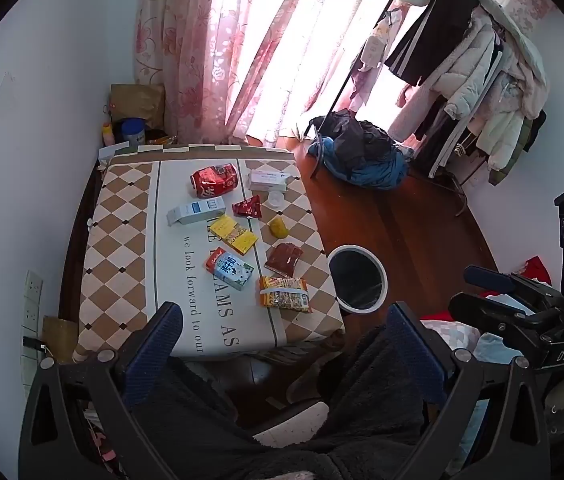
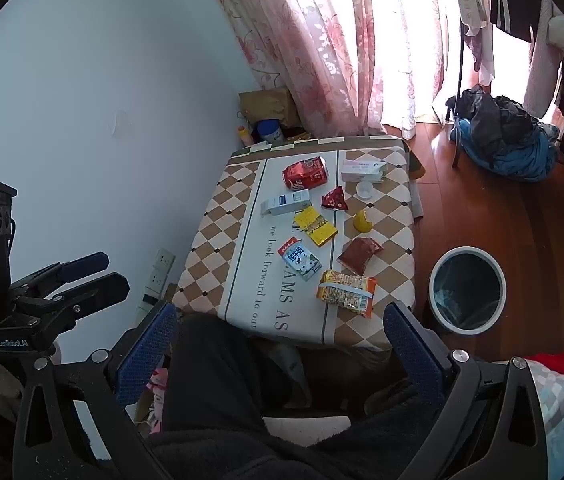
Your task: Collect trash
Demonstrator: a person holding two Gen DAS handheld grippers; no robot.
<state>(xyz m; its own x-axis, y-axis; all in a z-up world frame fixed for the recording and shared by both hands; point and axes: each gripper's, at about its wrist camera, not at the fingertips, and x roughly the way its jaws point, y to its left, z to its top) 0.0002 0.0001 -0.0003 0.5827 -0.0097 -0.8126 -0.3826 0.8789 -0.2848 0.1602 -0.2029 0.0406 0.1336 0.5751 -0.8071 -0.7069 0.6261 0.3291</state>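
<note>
Left wrist view: left tool (image 1: pixel 282 344) spread wide, nothing between its fingers, held back from the tabletop (image 1: pixel 122 216) over the person's dark-clad lap. Trash lies ahead of the tool: noodle packet (image 1: pixel 284 294) nearest, milk carton (image 1: pixel 229 269) just left of it, brown sachet (image 1: pixel 284 260) beyond, then yellow box (image 1: pixel 234 234), white-blue carton (image 1: pixel 196 210), red wrapper (image 1: pixel 248 207), crushed red can (image 1: pixel 215 179) farthest. Bin (image 1: pixel 358 278) stands on the floor ahead and right, beside the tabletop edge; its inside reads only as dark. Right tool (image 1: pixel 482 292) shows side-on at far right; its opening cannot be judged from here. Right wrist view: right tool (image 2: pixel 282 344) likewise spread and empty, the noodle packet (image 2: pixel 346 293) just ahead, the bin (image 2: pixel 468 290) ahead-right, and here a clear liner with some scraps shows inside. Left tool (image 2: pixel 82 276) appears at far left with a gap between its fingers. Judgement: all items look light; packets soft and crinkly, best pinched at a sealed edge; cartons stiffer, take across the narrow faces; can dented, may roll or slip.
</note>
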